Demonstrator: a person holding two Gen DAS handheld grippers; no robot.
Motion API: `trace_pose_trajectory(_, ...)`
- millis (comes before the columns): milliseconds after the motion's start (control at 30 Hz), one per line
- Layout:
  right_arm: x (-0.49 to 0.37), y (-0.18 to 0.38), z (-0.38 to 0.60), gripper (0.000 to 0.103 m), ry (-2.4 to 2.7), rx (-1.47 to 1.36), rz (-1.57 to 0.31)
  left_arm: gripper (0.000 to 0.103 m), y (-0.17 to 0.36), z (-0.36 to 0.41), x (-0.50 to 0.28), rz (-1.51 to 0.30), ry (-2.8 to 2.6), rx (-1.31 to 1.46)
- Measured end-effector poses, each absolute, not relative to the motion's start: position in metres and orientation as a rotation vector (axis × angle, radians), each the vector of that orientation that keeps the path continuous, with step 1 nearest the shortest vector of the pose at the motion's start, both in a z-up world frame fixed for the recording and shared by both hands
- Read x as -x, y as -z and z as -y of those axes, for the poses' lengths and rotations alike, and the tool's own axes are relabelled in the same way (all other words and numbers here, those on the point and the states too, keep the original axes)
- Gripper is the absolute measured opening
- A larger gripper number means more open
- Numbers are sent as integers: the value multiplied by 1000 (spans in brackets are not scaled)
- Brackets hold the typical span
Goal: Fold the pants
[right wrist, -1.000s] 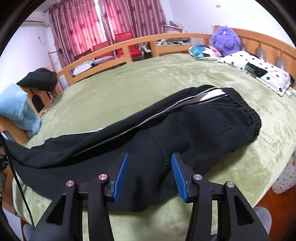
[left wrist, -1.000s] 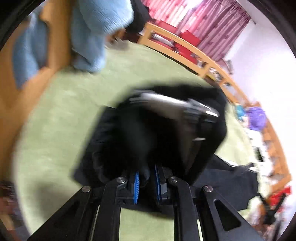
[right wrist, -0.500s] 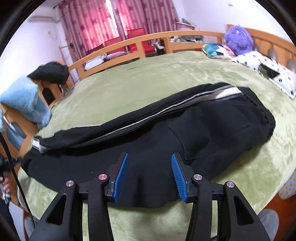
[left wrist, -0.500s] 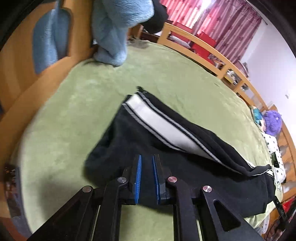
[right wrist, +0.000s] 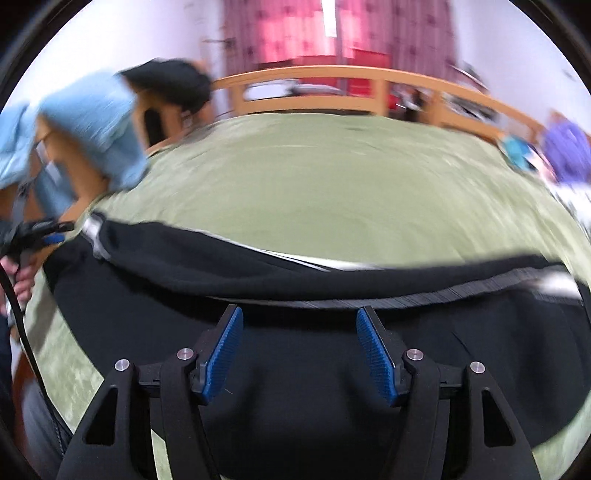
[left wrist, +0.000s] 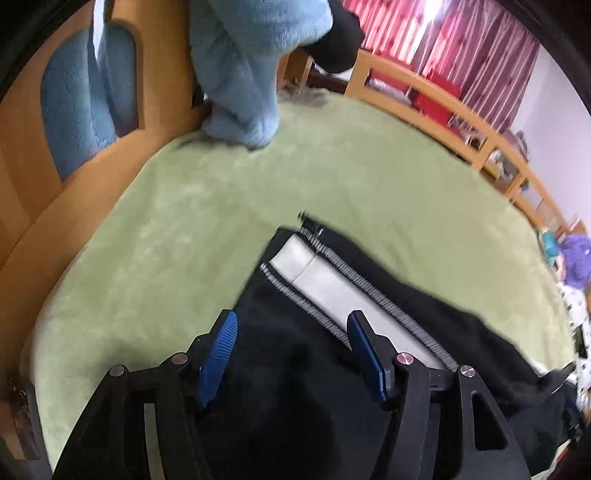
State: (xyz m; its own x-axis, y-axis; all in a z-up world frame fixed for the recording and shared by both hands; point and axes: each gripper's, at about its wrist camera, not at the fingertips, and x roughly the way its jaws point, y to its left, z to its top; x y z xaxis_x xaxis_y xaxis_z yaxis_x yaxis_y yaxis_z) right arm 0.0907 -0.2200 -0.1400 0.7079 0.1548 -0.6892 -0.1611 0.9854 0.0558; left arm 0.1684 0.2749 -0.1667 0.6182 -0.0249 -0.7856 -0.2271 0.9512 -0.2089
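Only the right wrist view shows a hand (right wrist: 20, 280) gripping the left tool (left wrist: 291, 350). The black pants (left wrist: 295, 369) with a grey side stripe lie flat on the green bed (left wrist: 184, 240). Both tools' jaws have just been opening; left tool and right tool (right wrist: 299, 350) stand spread above the pants, pinching nothing.

Pants (left wrist: 317, 373): black, with a pale grey side stripe edged in black-and-white ribbed piping
Bed cover (left wrist: 207, 229): plain moss green
Blanket (left wrist: 243, 62): light blue, fleecy
Bed rail (right wrist: 332, 83): honey-coloured wood
Curtains (right wrist: 325, 29): deep pink with a darker motif
Plush toy (right wrist: 569, 147): purple
Gripper pads (right wrist: 223, 356): ridged blue on black fingers
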Motion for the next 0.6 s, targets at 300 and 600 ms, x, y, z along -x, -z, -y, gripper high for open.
trace_pose_trajectory(300, -136, 178, 137, 62, -359, 310, -791, 68, 189, -275, -156, -949, -112, 269)
trace_pose_trajectory(600, -218, 164, 146, 9, -263, 175, -856, 69, 185, -290, -150, -940, -54, 366)
